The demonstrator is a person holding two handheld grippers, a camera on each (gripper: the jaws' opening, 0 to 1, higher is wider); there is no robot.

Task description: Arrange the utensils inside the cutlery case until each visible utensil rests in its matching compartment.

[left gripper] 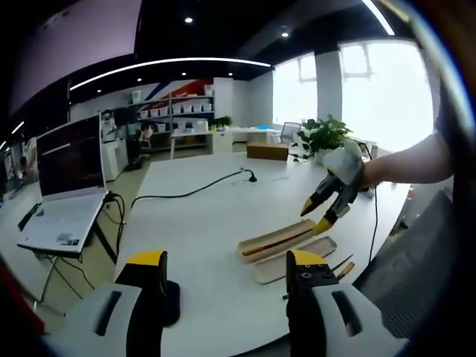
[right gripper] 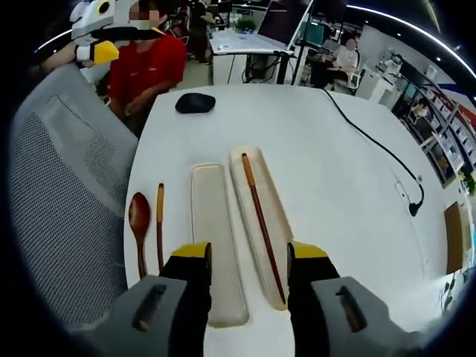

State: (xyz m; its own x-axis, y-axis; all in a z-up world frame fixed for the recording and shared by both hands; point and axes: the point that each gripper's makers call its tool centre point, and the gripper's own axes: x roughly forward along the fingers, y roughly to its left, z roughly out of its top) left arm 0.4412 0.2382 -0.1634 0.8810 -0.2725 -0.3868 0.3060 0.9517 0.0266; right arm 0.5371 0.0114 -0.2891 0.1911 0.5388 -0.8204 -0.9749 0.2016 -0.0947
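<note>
While the right gripper (right gripper: 248, 256) hangs over the near end of the cutlery case (right gripper: 260, 223), its yellow-tipped jaws stand spread and grip nothing. One long wooden chopstick (right gripper: 260, 216) lies in the case's shallow tray; the flat lid (right gripper: 214, 245) lies just left. A wooden spoon (right gripper: 139, 223) and second chopstick (right gripper: 160, 223) rest left on the smooth white table (right gripper: 335, 186). The left gripper (left gripper: 227, 260) hovers spread, empty.

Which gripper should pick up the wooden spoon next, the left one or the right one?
Probably the right gripper. Its open jaws hang just over the cutlery case, and the wooden spoon lies on the white table close beside it. The left gripper sits farther back from the case.
</note>
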